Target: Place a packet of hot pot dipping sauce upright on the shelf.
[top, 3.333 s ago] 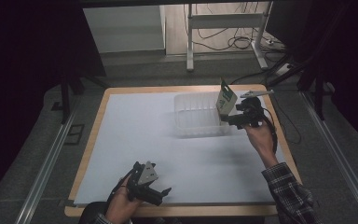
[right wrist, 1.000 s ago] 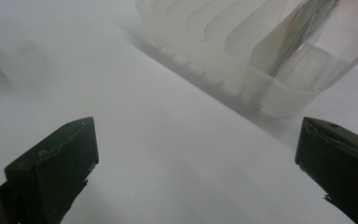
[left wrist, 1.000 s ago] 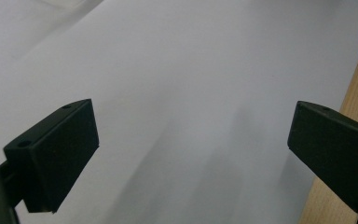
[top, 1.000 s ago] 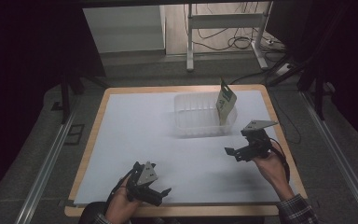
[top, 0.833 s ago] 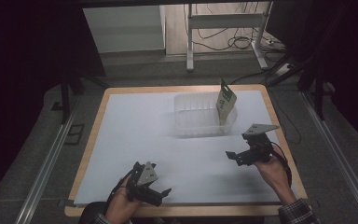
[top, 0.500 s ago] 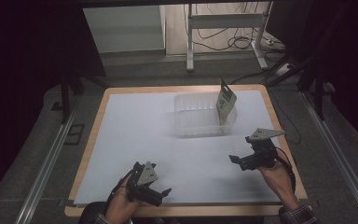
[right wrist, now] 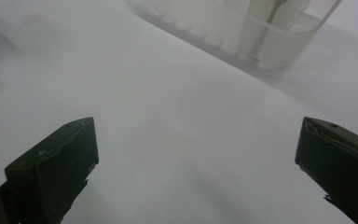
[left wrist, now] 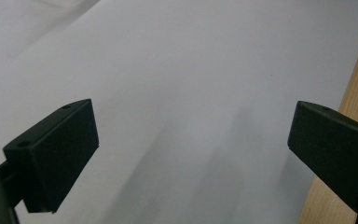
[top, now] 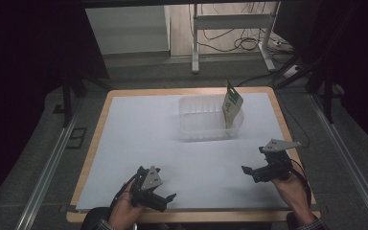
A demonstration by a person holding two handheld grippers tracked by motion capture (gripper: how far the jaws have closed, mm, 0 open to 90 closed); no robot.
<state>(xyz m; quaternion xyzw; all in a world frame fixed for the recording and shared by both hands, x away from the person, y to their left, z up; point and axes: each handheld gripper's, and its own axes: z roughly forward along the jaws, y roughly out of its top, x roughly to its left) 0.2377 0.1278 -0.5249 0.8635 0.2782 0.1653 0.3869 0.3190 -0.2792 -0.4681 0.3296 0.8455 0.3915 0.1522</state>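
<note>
Your right gripper sits low over the near right part of the worktop, jaws spread wide with nothing between them; the right gripper view shows only bare white surface in the gap. Your left gripper rests at the near edge on the left side, also spread wide and empty, with the wooden border of the worktop just beside one jaw in its own view.

The packet stands upright, leaning a little, inside the clear plastic tub at the far middle of the worktop. It sits against the tub's right end, with its top edge poking above the rim. In the right gripper view you can see the tub well ahead of the jaws, and something pale stands inside it, though that view is too soft to make out detail.

Judging by how things lie, the placing step looks finished: the packet is in the tub and both of your grippers are well apart from it, parked near you. There is nothing else loose on the white sheet to pick up.

If anything more is called for, it would be a check that the packet is stable, since it leans on the tub wall rather than lying flat. Should you go back to it, reach with the right gripper from above, come in over the rim and close on the packet's upper edge, taking care not to nudge the light tub sideways.
</note>
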